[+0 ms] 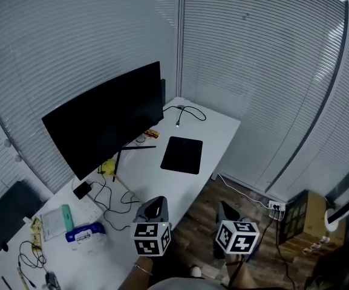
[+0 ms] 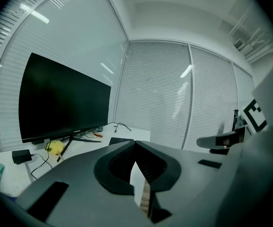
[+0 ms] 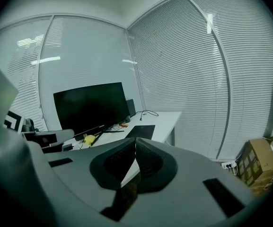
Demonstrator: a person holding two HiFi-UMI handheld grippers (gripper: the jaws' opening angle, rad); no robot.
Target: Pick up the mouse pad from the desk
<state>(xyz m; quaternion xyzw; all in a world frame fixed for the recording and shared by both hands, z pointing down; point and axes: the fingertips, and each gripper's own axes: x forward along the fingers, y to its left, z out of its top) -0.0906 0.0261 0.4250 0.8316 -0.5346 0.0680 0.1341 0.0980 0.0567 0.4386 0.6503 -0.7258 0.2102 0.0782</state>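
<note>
Closed and empty, jaws of the grey left gripper (image 1: 155, 201) and right gripper (image 1: 224, 209) should open before reaching the flat black mouse pad (image 1: 182, 154) well ahead on the white bench (image 1: 219, 132).

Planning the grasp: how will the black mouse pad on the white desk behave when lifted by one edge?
The black rectangular mouse pad lies flat and looks thin, so it will probably droop when lifted and weigh little. Flush on the white desk, its edge may be hard to get under.

black mouse pad (image 1: 182, 154), flat on desk (image 1: 219, 132)
</note>
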